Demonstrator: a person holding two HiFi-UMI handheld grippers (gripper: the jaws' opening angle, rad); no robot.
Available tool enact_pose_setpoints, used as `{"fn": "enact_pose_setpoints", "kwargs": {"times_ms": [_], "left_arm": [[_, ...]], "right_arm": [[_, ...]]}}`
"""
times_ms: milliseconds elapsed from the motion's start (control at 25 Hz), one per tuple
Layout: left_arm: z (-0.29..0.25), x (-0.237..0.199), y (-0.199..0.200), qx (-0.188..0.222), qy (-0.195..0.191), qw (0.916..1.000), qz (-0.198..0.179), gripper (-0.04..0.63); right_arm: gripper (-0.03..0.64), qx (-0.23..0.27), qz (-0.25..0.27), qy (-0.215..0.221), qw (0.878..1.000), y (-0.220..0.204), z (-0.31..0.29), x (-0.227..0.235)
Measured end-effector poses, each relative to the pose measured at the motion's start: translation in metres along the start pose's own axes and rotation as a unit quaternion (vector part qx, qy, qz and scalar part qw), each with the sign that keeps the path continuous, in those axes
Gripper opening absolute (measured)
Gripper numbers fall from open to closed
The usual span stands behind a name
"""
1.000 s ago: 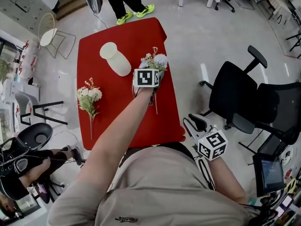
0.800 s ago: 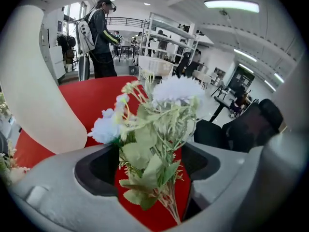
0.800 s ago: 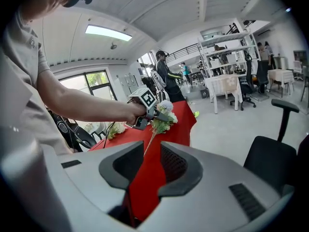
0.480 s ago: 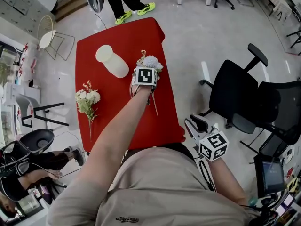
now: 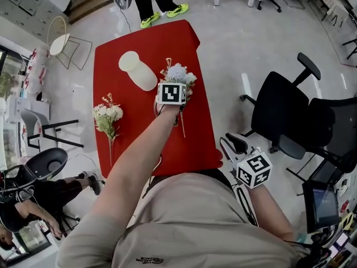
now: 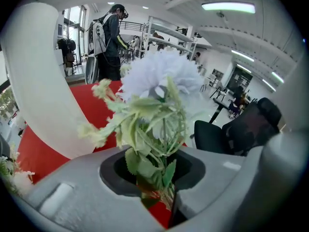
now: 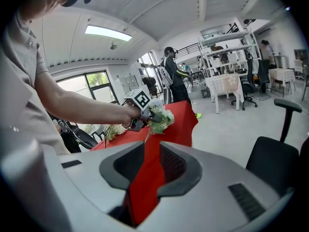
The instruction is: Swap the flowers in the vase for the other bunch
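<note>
Red table (image 5: 184, 38) — white vase (image 5: 139, 71) near blue-white bunch (image 5: 177, 71); black chair (image 5: 284, 116) off right.

Red table (image 5: 139, 106); vase (image 5: 138, 70) white, perhaps cream

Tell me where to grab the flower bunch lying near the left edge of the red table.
Grip the bunch on its thin bare stem, just below the blossoms, coming down from above with jaws across it. It lies flat on the table, heads away from the person, stem trailing toward them.
</note>
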State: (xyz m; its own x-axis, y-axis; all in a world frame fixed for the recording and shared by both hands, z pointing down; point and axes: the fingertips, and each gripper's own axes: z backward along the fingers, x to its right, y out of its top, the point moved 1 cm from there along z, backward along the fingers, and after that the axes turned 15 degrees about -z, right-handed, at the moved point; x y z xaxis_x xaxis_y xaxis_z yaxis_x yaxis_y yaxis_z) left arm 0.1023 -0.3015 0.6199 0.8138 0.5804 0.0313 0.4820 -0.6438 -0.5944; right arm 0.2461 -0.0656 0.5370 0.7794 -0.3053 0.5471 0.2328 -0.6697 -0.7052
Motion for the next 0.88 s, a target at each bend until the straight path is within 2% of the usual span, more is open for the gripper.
{"fn": "enact_pose_setpoints", "kwargs": {"times_ms": [280, 560, 720, 880], "left_arm": [[0.034, -0.001, 0.011, 0.063, -0.012, 0.9979, -0.007, 0.115], [0.08, 0.011, 0.033, 0.144, -0.041, 0.9885, -0.018, 0.107], [0.118, 0.018, 0.047, 0.193, -0.051, 0.9791, -0.038, 0.106], [0.162, 0.021, 0.067, 0.253, -0.055, 0.9643, -0.058, 0.106]], "right_arm": [[0.104, -0.002, 0.007, 0.009, 1.0, -0.006, -0.005, -0.018], [0.104, -0.004, 0.013, 0.017, 1.0, -0.015, -0.013, -0.037], [0.104, -0.008, 0.016, 0.022, 1.0, -0.021, -0.017, -0.05], [0.104, -0.008, 0.02, 0.028, 0.999, -0.023, -0.023, -0.065]]}}
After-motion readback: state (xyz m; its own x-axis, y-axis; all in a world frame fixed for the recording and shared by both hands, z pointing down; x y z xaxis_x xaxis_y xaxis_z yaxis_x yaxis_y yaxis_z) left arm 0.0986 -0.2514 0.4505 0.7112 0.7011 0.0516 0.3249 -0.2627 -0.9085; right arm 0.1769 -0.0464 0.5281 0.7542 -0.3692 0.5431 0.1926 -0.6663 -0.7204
